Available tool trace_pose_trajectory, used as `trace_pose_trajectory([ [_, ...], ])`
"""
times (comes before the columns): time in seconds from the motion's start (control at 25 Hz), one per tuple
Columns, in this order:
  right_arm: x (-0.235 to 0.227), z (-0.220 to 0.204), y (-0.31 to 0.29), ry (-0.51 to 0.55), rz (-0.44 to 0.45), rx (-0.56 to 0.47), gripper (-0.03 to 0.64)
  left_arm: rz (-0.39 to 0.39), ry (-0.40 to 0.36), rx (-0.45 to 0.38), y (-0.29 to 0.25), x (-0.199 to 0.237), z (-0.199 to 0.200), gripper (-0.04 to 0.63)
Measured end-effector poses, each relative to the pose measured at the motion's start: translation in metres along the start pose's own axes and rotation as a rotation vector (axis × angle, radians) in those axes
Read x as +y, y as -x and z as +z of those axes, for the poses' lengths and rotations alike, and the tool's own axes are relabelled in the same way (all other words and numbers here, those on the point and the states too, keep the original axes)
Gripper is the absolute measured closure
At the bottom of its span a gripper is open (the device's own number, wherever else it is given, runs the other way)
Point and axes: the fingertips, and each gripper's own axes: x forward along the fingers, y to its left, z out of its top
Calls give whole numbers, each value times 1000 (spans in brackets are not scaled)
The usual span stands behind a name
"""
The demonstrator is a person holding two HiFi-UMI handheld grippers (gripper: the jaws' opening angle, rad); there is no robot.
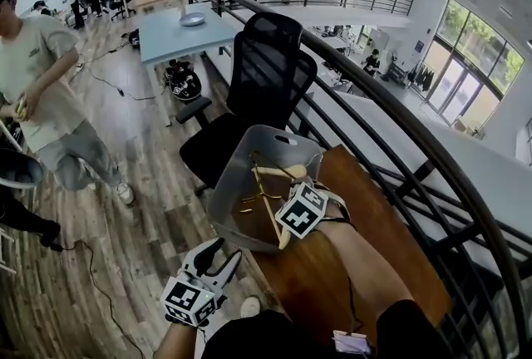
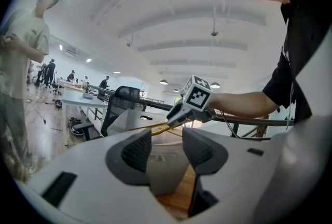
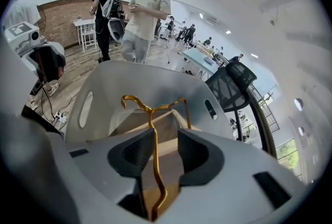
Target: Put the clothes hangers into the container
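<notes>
Now, hanger (image 3: 152, 129) lengthwise in container (image 1: 229, 183).

My grey plastic container (image 1: 226, 193) stands upright and open-topped at the far end of the wooden table (image 1: 374, 199). Pale wooden hangers (image 1: 278, 172) lie criss-crossed inside it (two, as far as I can tell), one gold wire hook (image 3: 151, 119) curling toward its wall

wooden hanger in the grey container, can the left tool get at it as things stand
Probably not directly. The left tool, open, sits low outside the container, whose near wall stands between it and the wooden hanger, and the right tool hangs over that side. Rising over the open rim might work.
</notes>
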Motion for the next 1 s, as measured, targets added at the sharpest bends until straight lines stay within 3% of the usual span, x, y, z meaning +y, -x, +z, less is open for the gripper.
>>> trace_pose_trajectory([
  [0.2,3,17,21,-61,-19,-130,397,-21,-6,5,0,-5,1,403],
  [0.52,-5,23,64,-130,-98,-313,400,-77,-35,13,-13,-24,1,403],
  [0.84,-23,23,131,-317,-165,-649,404,-126,-47,-3,-23,-56,5,403],
  [1.0,-27,10,137,-323,-175,-656,422,-124,-52,-2,-26,-63,1,403],
])
